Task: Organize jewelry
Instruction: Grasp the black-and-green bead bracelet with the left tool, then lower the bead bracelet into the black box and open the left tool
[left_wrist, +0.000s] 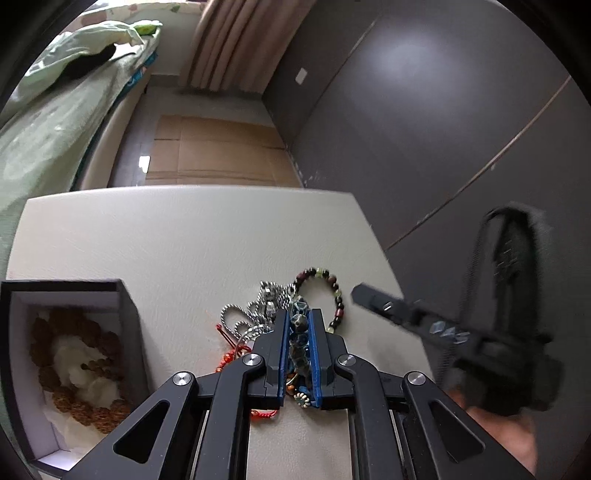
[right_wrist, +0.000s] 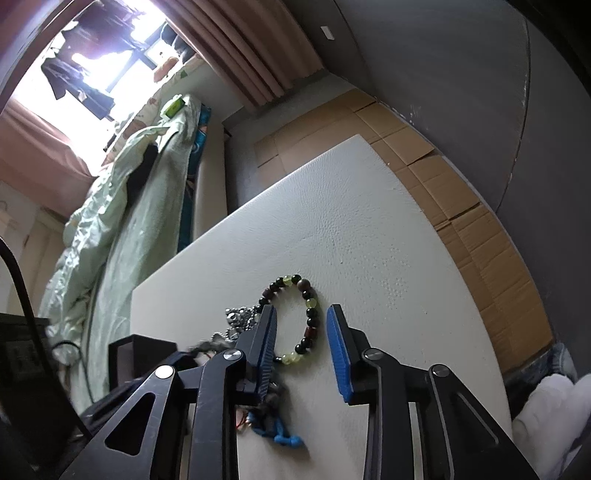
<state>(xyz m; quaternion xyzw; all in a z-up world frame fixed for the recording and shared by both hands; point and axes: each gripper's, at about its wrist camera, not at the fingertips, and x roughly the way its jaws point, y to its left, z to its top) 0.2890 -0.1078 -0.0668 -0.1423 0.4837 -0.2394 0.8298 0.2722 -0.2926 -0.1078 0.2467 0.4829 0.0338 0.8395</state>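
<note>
Jewelry lies heaped on your white table (left_wrist: 155, 240): your left gripper (left_wrist: 300, 314) pinches a dark faceted bracelet (left_wrist: 300, 328); your right gripper (right_wrist: 301, 314), spread wide, hovers above the beaded bracelet (right_wrist: 306, 295), box (left_wrist: 125, 314) at nine o'clock. No readable writing.

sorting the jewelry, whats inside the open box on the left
The box holds a brown bead strand coiled on white padding. Its near corner is hidden behind the left gripper.

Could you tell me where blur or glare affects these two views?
Left wrist view: the right gripper at the right edge is smeared by motion blur, while the left gripper and bead strand stay sharp. Right wrist view: the window is blown out white, and the dark box sits in shadow.
</note>
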